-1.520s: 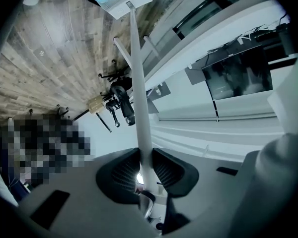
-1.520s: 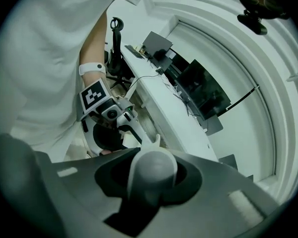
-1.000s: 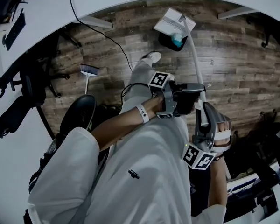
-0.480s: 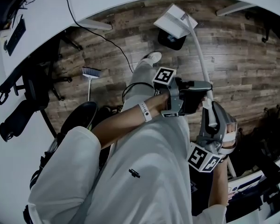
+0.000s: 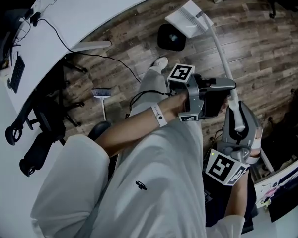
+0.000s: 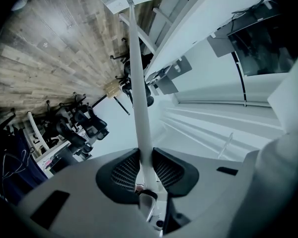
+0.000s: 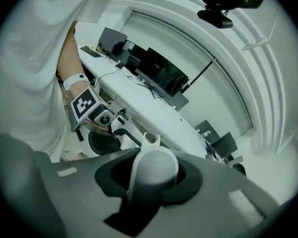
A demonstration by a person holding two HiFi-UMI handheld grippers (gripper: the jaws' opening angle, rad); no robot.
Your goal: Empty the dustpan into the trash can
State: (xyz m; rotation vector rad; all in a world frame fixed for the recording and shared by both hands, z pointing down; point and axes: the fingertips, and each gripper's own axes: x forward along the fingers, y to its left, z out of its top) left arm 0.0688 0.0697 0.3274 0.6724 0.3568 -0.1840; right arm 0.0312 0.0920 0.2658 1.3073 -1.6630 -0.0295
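I find the long-handled dustpan (image 5: pixel 186 18) held off the wooden floor (image 5: pixel 268 58) by both grippers, with its long axis running away from the person. In the head view, its handle (image 5: pixel 219 48) rises from the lower right of the picture to the upper middle, leaning a little left. The pan end is the far end, and the rounded grip end is nearest the person's body. The left gripper (image 6: pixel 142 155) is clamped on the handle partway along. In its own view both ribbed pads press the white shaft from either side, and the shaft leads straight out from the jaws to the pan at the top edge. The right gripper (image 7: pixel 154 171) is closed round the rounded top end of the handle, which fills the space between its jaws. In the head view, this gripper sits just behind the left one along the same shaft, so the two grips are close together at the near end. The black trash can (image 5: pixel 169 38) stands on the floor beyond the person's shoe (image 5: pixel 161 62). The pan's lower-left corner overlaps the can's upper-right rim in the picture. I cannot tell how far above the rim it stands, nor which way the pan's mouth faces. A small broom (image 5: pixel 102 93) stands on the floor well to the left of the can, near a curved white desk (image 5: pixel 104 9). A black cable (image 5: pixel 120 58) trails across the boards between the desk and the person's leg.
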